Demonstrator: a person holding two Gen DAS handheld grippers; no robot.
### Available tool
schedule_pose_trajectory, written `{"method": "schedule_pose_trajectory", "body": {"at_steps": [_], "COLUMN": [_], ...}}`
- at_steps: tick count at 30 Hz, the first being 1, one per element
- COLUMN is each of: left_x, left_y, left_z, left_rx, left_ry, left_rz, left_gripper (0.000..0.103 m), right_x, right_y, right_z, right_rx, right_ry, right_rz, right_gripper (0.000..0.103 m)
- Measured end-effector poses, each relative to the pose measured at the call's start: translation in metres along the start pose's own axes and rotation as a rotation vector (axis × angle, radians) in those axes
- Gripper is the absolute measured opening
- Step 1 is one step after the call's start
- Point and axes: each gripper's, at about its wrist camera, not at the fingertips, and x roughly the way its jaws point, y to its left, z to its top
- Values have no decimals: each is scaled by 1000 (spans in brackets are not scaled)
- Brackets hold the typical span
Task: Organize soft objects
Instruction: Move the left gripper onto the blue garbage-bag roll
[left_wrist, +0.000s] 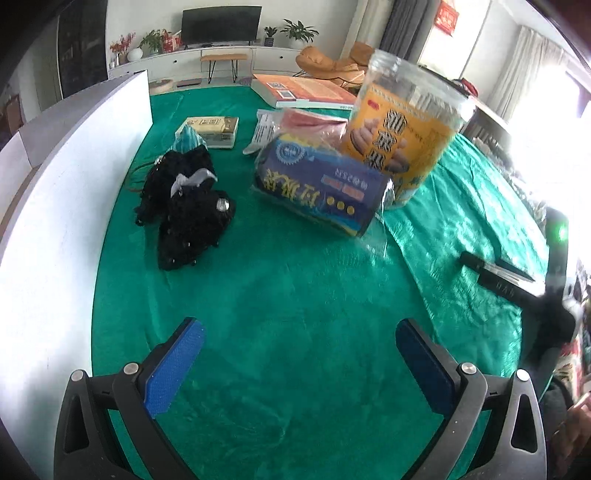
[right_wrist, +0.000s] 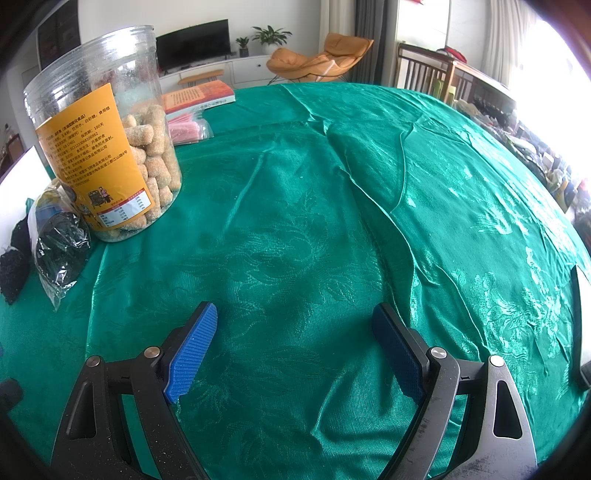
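A black knitted bundle (left_wrist: 184, 203) with a white tag lies on the green tablecloth (left_wrist: 295, 295) near the white board. A blue plastic-wrapped soft pack (left_wrist: 317, 188) leans against a clear snack jar (left_wrist: 402, 125), with a pink bagged item (left_wrist: 310, 123) behind it. My left gripper (left_wrist: 299, 332) hovers open over bare cloth, well short of these. In the right wrist view the jar (right_wrist: 107, 147) stands at the left, a clear bag of dark material (right_wrist: 61, 247) beside it. My right gripper (right_wrist: 295, 317) is open above bare cloth.
A white board (left_wrist: 74, 177) walls the left side. A small boxed pack (left_wrist: 212, 129) and an orange book (left_wrist: 303, 90) lie farther back. The other gripper's dark body (left_wrist: 517, 284) shows at the right edge. Wrinkled cloth (right_wrist: 406, 184) spreads to the right.
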Motion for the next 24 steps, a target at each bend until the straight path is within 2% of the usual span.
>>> {"method": "schedule_pose_trajectory", "body": {"at_steps": [2,4,8,10,12,13,14,16,18,21,22,24], "left_x": [2,9,39,56,75,80,77,62,43,30,31,40], "left_y": [-2,-9,-18,-14,-7,-3,2,7,14,19,20,17], "left_z": [26,53,99,108,104,98,88,74,64,62,64,70], "left_rx": [-60,-110,-252,-312,-347,-347,-346,-306,-234,-180,-174,-183], "left_ry": [-2,-24,-106,-103,-61,-50,-77,-120,-148,-144,-128,-84], "left_rz": [-54,-65,38,92,149,142,113,114,145,197,188,115], "left_gripper": [103,103,103,103,103,103,103,103,103,103,103,103], "right_x": [0,0,0,0,0,0,0,0,0,1,1,1], "right_y": [0,0,0,0,0,0,0,0,0,0,0,0], "right_z": [0,0,0,0,0,0,0,0,0,0,0,0], "right_rx": [0,0,0,0,0,0,0,0,0,0,0,0], "right_ry": [0,0,0,0,0,0,0,0,0,0,0,0], "right_rz": [0,0,0,0,0,0,0,0,0,0,0,0], "right_gripper": [88,88,88,88,88,88,88,88,88,88,88,88]}}
